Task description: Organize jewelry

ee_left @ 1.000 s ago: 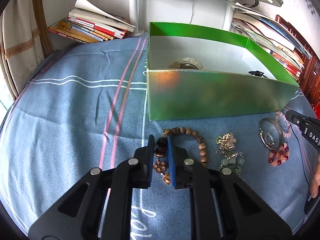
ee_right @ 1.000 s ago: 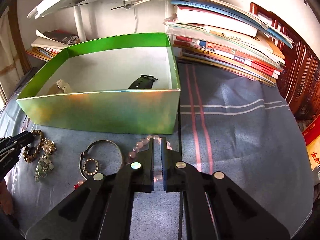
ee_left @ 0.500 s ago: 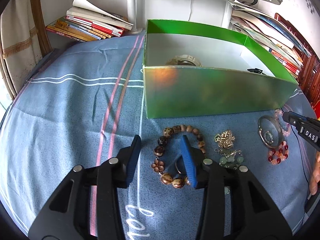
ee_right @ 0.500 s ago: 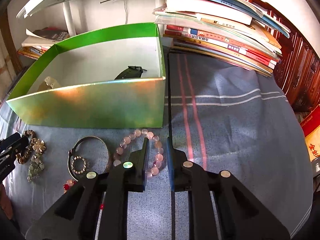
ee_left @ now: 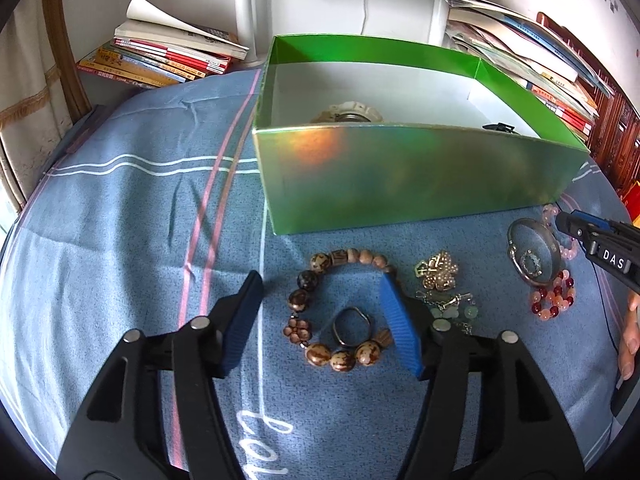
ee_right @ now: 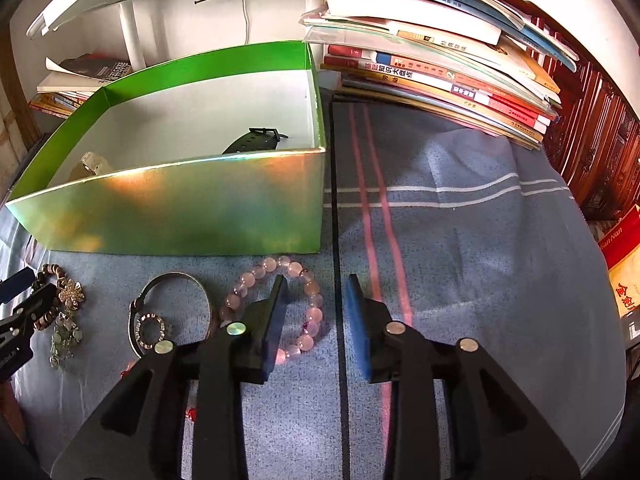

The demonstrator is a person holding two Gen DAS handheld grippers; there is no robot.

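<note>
A brown wooden bead bracelet (ee_left: pixel 306 280) lies on the blue cloth with a small metal ring (ee_left: pixel 352 326) inside its loop. My left gripper (ee_left: pixel 320 284) hovers over it, jaws opening, straddling most of the loop and pressing nothing. To the right lie a gold flower brooch (ee_left: pixel 436 274), a silver bangle (ee_left: pixel 534 254) and a red-and-pink bead bracelet (ee_left: pixel 554 300). My right gripper (ee_right: pixel 316 282) is over the pale pink bead bracelet (ee_right: pixel 248 280), jaws opening, with its right side between them, untouched. The green box (ee_right: pixel 180 208) holds a black watch (ee_right: pixel 256 140) and a pale piece (ee_right: pixel 92 162).
Book stacks stand behind the box at left (ee_left: pixel 160 56) and right (ee_right: pixel 440 68). A white post (ee_left: pixel 248 8) rises behind the box. The striped blue cloth (ee_right: pixel 480 260) stretches to the right. A person's fingers (ee_left: pixel 628 340) show at the right edge.
Both grippers went from shut to open, the left one much wider. The ring inside the wooden bracelet has come into sight between the left jaws.
</note>
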